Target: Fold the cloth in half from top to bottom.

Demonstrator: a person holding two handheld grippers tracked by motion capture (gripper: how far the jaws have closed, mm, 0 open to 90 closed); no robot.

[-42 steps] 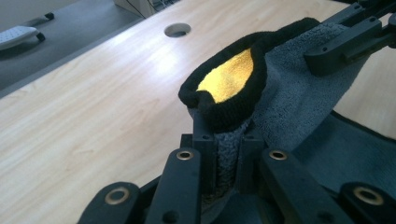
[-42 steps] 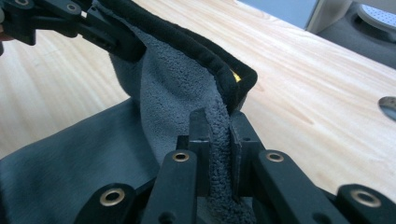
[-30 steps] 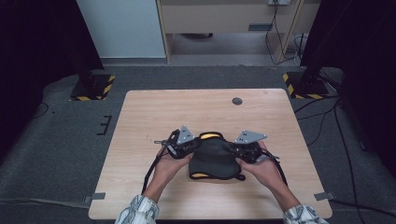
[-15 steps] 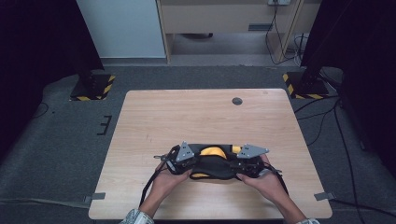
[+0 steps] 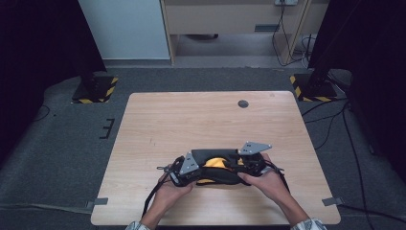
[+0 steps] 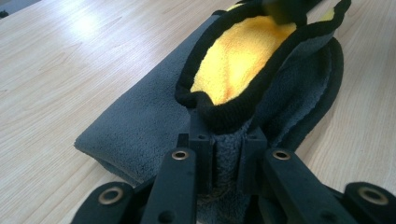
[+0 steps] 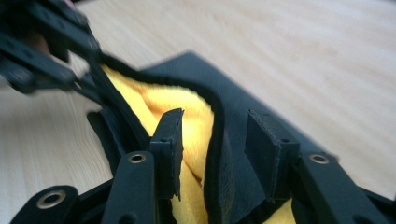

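Observation:
A grey cloth (image 5: 218,178) with black edging and a yellow inner face lies folded near the front edge of the wooden table (image 5: 191,120). My left gripper (image 5: 187,173) is at its left end, my right gripper (image 5: 245,167) at its right end. In the left gripper view the left gripper (image 6: 226,135) is shut on the cloth's (image 6: 140,121) black-edged hem. In the right gripper view the right gripper (image 7: 219,126) stands open, its jaws either side of the cloth's (image 7: 187,100) upright edge without pinching it. The left gripper (image 7: 51,42) shows blurred at top left there.
A small dark round grommet (image 5: 243,103) sits near the table's far edge. Two stand bases with hazard stripes (image 5: 93,88) (image 5: 311,88) rest on the floor beyond the table. A cable (image 5: 152,203) trails off the front edge by the left hand.
Both grippers have come down and toward the person with the cloth, which was raised a second ago and now lies lower and flatter on the table.

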